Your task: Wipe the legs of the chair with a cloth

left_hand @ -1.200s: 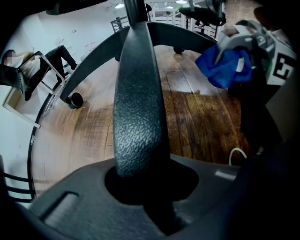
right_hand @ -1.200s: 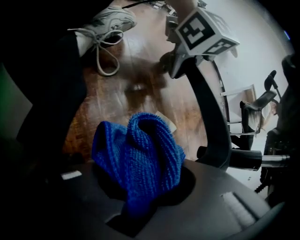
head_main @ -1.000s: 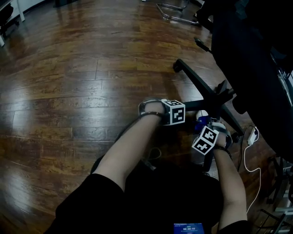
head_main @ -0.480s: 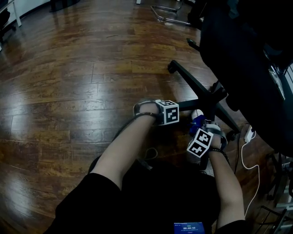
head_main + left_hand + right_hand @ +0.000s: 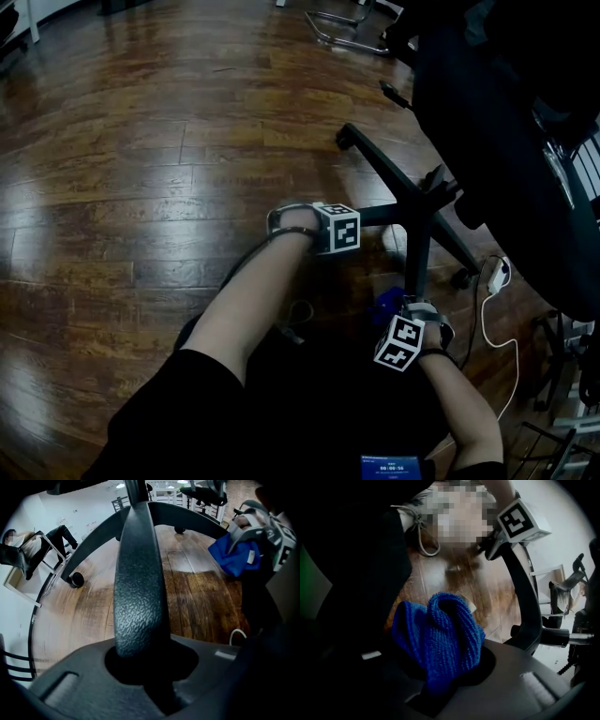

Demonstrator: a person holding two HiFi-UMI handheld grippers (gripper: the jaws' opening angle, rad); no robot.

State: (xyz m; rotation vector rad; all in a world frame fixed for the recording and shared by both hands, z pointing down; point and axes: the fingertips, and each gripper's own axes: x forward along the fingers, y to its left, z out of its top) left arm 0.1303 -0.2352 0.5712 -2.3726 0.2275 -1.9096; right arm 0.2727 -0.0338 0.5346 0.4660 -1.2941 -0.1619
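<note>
The black office chair's star base (image 5: 420, 199) stands on the wooden floor under its seat. My left gripper (image 5: 352, 225) is shut on the leg that points left, and in the left gripper view that textured black leg (image 5: 138, 573) runs straight out of the left gripper (image 5: 143, 660). My right gripper (image 5: 395, 317) is shut on a bunched blue cloth (image 5: 386, 302) near the tip of the leg (image 5: 418, 258) that points toward me. In the right gripper view the blue cloth (image 5: 440, 637) fills the right gripper (image 5: 440, 677), just left of that leg (image 5: 524, 599).
A white cable and plug (image 5: 494, 274) lie on the floor right of the base. The dark chair seat (image 5: 506, 112) overhangs at the upper right. A chrome chair frame (image 5: 347, 28) stands far back. A cord loop (image 5: 298, 314) hangs by my knee.
My right gripper has drawn the blue cloth toward me, from near the chair's hub down to the end of the near leg. The left gripper has kept its hold.
</note>
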